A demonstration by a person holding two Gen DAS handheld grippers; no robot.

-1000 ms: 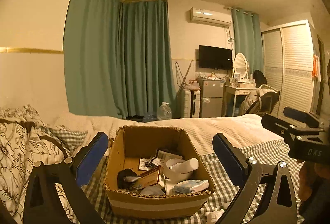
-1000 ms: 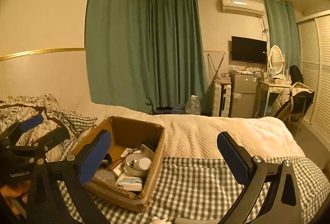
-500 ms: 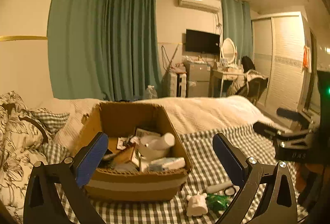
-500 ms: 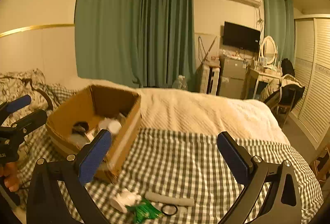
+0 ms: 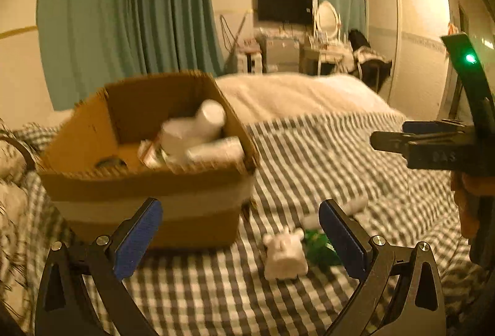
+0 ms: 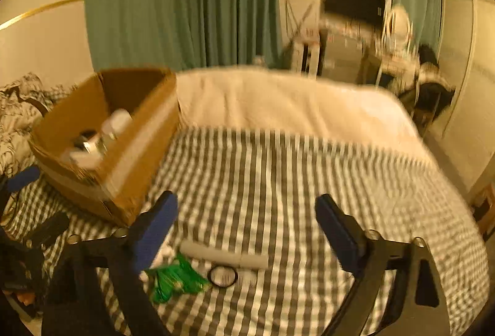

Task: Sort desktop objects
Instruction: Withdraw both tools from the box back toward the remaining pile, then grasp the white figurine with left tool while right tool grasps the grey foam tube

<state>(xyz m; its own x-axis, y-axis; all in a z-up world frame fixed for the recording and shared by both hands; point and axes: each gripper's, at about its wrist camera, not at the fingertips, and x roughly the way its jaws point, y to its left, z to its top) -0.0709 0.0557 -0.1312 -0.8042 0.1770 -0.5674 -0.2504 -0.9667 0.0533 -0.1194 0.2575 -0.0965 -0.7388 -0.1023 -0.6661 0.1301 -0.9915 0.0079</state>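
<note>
Cardboard box (image 5: 148, 181) on checked bed (image 6: 278, 169); left hand-held gripper (image 5: 238, 237) spread, empty; right hand-held gripper (image 6: 244, 230) closing, nothing between.

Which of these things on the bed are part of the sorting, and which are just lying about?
Part of the job:
cardboard box
white figurine
green packet
white tube
black ring

Just lying about:
patterned pillow
cream blanket
television

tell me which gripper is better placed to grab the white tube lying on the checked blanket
Right. The white tube lies just ahead between the right gripper's closing, empty jaws; the left gripper faces the cardboard box.
</note>
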